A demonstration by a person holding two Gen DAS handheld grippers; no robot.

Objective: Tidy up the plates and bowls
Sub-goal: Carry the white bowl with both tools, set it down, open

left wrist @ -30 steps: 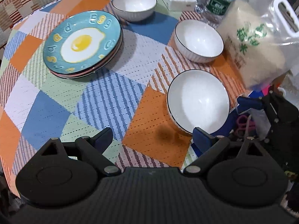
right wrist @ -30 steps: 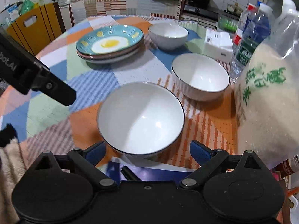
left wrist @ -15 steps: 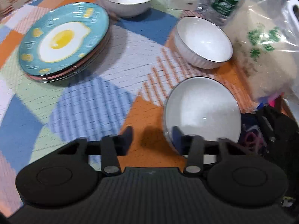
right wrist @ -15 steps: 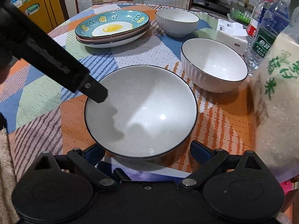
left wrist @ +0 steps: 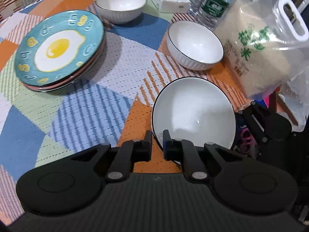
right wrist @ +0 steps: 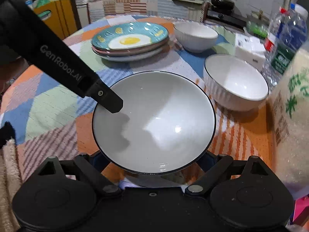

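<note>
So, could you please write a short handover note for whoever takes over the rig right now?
Left gripper: shut on the rim of the nearest white black-rimmed ceramic bowl, one finger inside, one outside.
Right gripper: open, straddling that bowl without gripping it.
Done: teal fried-egg plate tops the plate stack.
Left: middle white ribbed bowl and far white ribbed bowl stand apart; bowls remain unstacked.

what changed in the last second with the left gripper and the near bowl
The left gripper went from wide open beside the nearest bowl to shut on its rim, one finger inside and one outside; the bowl now looks tipped up. The right gripper remains open, with the bowl closer and lower in its view. The plate stack and the other two bowls kept their places.
</note>
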